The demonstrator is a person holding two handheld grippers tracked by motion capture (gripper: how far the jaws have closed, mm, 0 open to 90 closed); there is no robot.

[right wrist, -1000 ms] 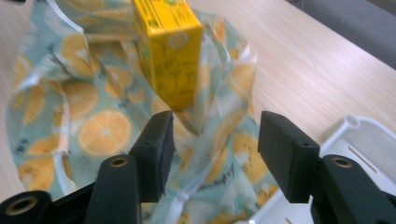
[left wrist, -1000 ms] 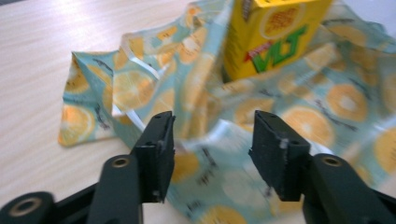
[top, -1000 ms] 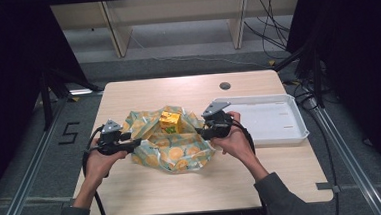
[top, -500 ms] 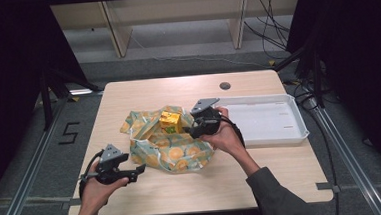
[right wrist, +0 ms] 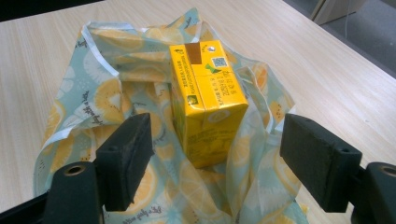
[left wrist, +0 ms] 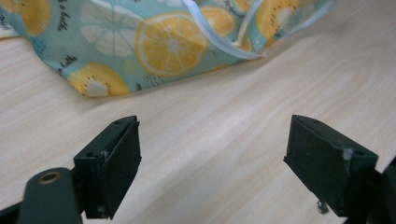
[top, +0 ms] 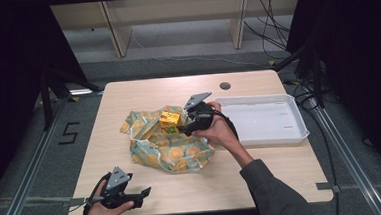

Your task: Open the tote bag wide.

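The table [top: 128, 99] carries, from left to right, a hand-held gripper, a printed bag with a carton, a second gripper, and a tray; the bag serves as the reference point.

Left gripper [top: 144, 193]: seen from above at the near edge of the table, nearer the person than the bag and to its left, well apart from it. In the left gripper view [left wrist: 212, 163] its jaws stand wide apart over bare wood with nothing between them; they have just been opening. The bag's hem lies beyond the fingertips, clear of both pads.

Bag [top: 173, 151]: pale blue cloth printed with orange and lemon slices, lying crumpled at the middle of the table, its mouth folded open toward the far side.

Carton [top: 169, 119]: a small yellow drink box, resting on the open far part of the bag. In the right gripper view the carton [right wrist: 208, 100] stands on the cloth, slightly tilted.

Right gripper [right wrist: 215, 158]: at the bag's right far corner, just beside the carton. Its jaws are spread to either side of the carton without pressing on it; they have just been opening.

Tray [top: 290, 99]: white, shallow, to the right of the bag, beyond the right hand [top: 220, 130].
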